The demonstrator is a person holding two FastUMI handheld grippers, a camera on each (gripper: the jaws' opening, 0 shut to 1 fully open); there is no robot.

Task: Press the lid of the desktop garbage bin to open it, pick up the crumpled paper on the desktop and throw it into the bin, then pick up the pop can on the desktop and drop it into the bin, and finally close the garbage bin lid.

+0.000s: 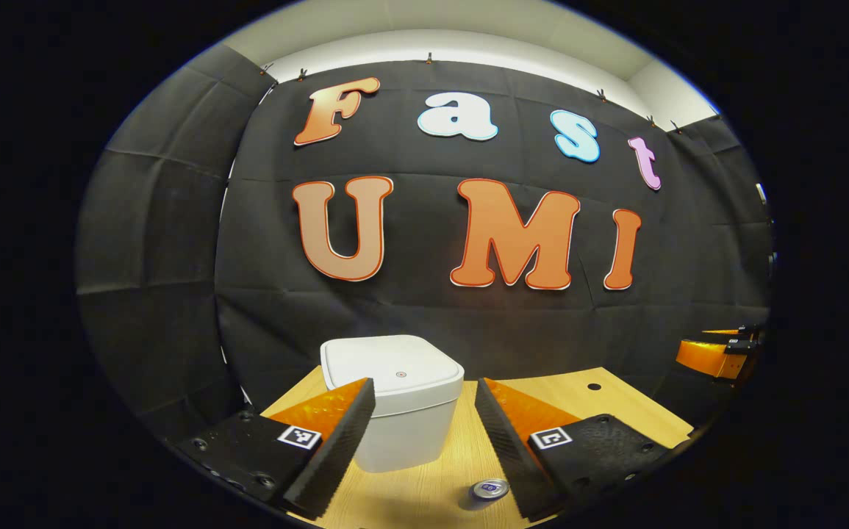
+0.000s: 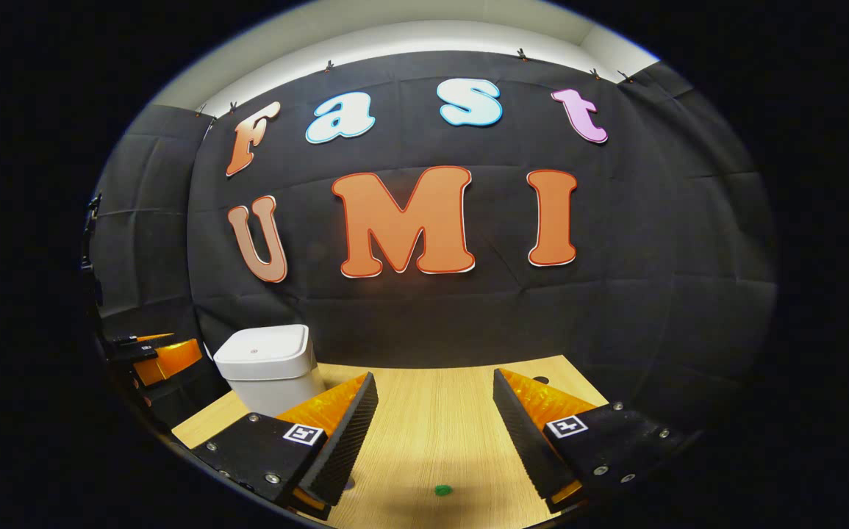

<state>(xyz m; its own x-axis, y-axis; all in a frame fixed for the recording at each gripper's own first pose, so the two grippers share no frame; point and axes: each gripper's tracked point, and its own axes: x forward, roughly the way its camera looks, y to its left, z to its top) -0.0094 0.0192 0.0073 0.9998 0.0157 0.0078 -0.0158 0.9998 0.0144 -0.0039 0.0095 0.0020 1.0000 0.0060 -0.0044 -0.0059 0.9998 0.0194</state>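
Garbage bin task, both tools idle above the wooden desktop. Left gripper is held with its jaws spread wide and nothing clasped between them; the white bin is framed in that gap, standing upright just beyond the fingertips with its lid down and a small round mark seen on top. No contact between fingers and bin can be made out. Pop can is seen at the bottom of the left gripper view, upright, top end facing up, just beside the inner edge of the right-hand finger, nearer than the bin. Right gripper is likewise spread wide and empty, pointed at bare wood grain; a small green speck lies on the desktop between its fingers, too small to identify. In the right gripper view the bin is placed at far left, near the back corner of the desktop, lid closed, well apart from the fingers. Part of the other gripper is glimpsed at the edge of each view. Black cloth wall stands behind the desktop.
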